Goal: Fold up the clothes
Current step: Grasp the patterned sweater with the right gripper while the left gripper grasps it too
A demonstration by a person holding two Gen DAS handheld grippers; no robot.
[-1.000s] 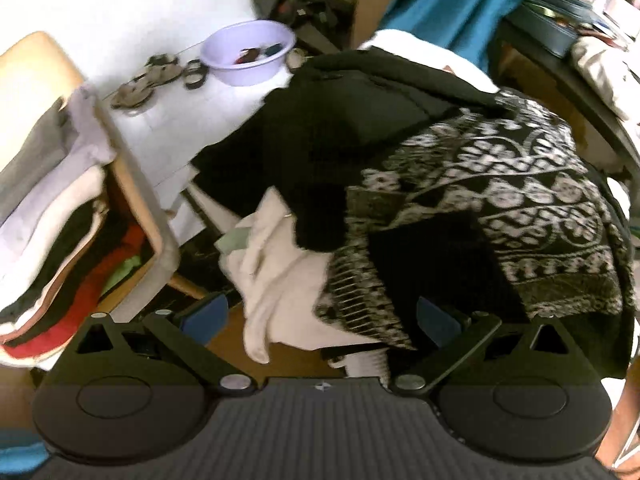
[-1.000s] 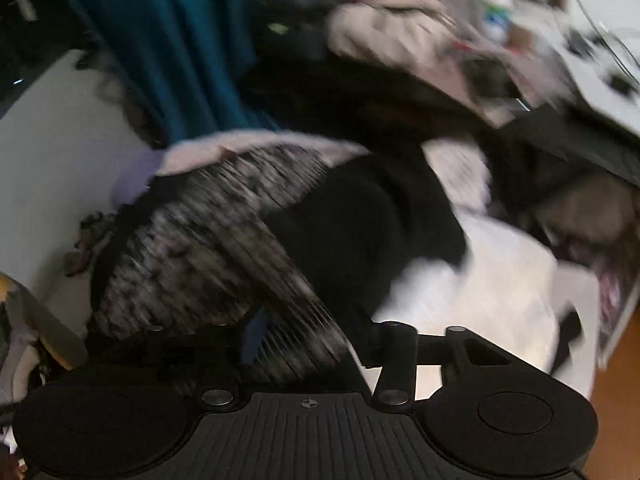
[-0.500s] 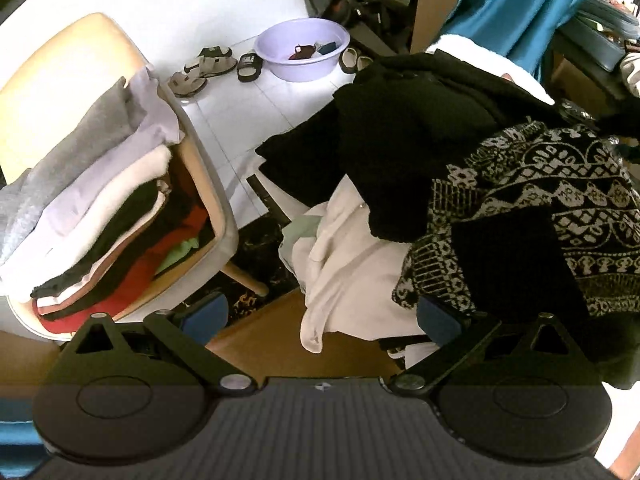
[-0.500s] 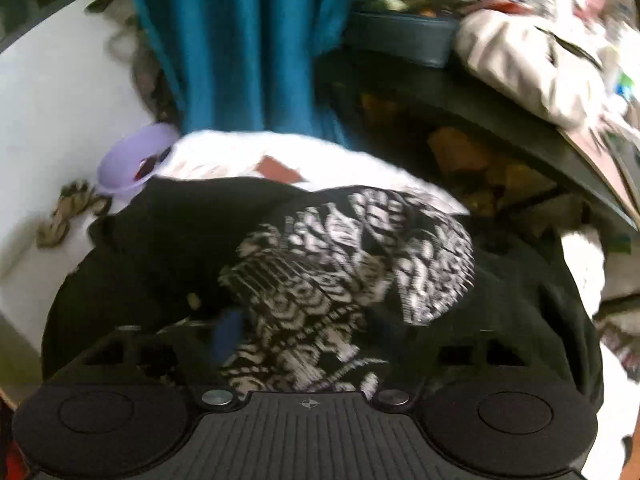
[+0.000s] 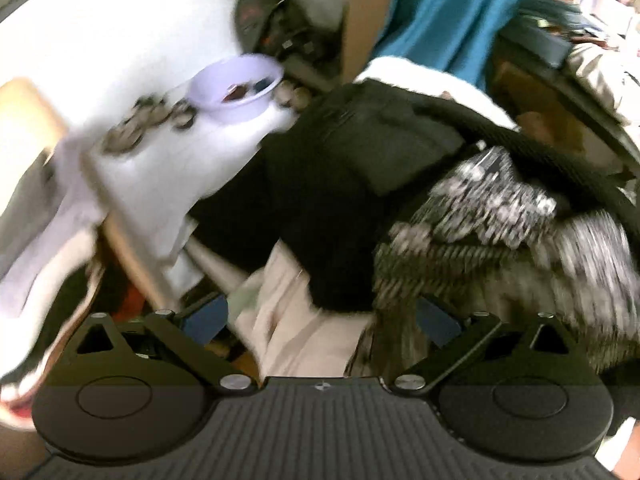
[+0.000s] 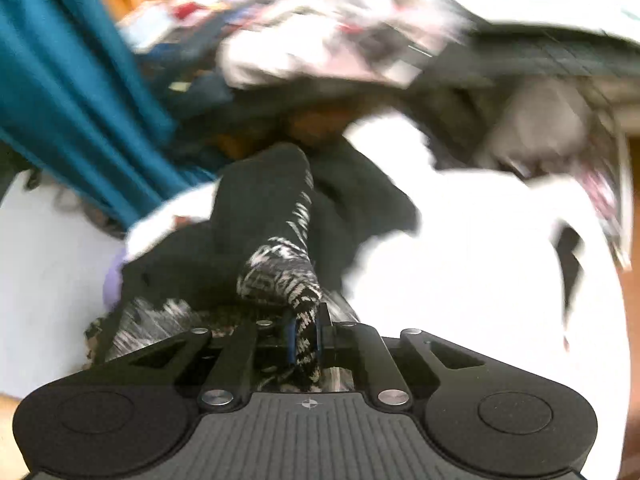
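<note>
A black-and-white patterned knit garment (image 5: 500, 216) lies on a heap of black clothes (image 5: 340, 184) and a cream garment (image 5: 296, 320). My left gripper (image 5: 320, 320) is open, its blue pads (image 5: 204, 318) wide apart just in front of the cream and patterned cloth. My right gripper (image 6: 305, 340) is shut on a fold of the patterned knit garment (image 6: 280, 280), which rises from between the jaws. Both views are motion-blurred.
A chair with a stack of folded clothes (image 5: 44, 216) stands at the left. A lilac basin (image 5: 236, 88) and sandals (image 5: 148, 124) lie on the white floor. A teal curtain (image 5: 448, 12) hangs behind. A white sheet (image 6: 480, 260) and a cluttered dark table (image 6: 520, 52) are at the right.
My right gripper has shut on the patterned garment and swung right, pulling it up. My left gripper stays open and has swung back towards the pile; the patterned cloth has bunched.
</note>
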